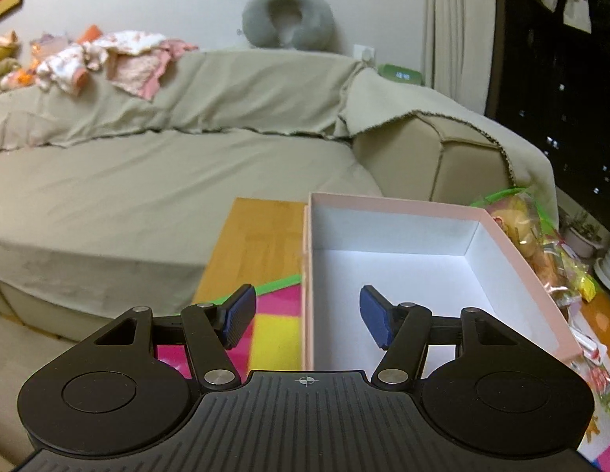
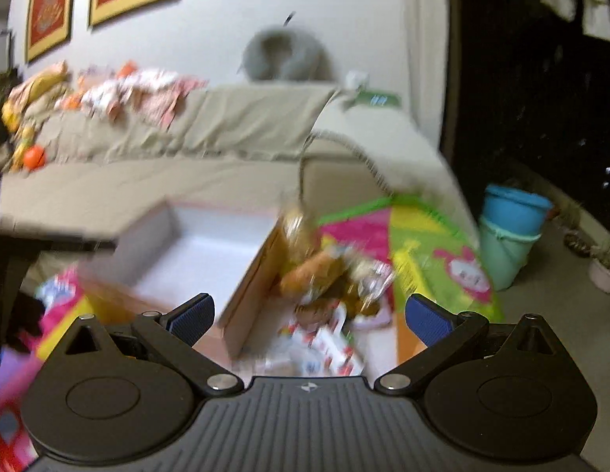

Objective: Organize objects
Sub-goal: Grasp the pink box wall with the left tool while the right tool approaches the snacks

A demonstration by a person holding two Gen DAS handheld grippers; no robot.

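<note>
1. Left wrist view: the left tool (image 1: 306, 316) hangs with its jaws apart and empty, straddling the left wall of the pink box (image 1: 513, 251) on the wooden worktop (image 1: 261, 236) — the box holds nothing yet.
2. Right wrist view, blurred: the right tool (image 2: 309, 316) is spread wide and empty above the wrapped snacks (image 2: 328, 275) piled just right of the box (image 2: 242, 295).
3. Best approach, I judge — settle the right tool, close on one packet, and lift it clear of the box wall.

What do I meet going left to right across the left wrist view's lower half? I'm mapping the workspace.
Sofa seat → wooden board → pink box → wrapped snacks.
</note>
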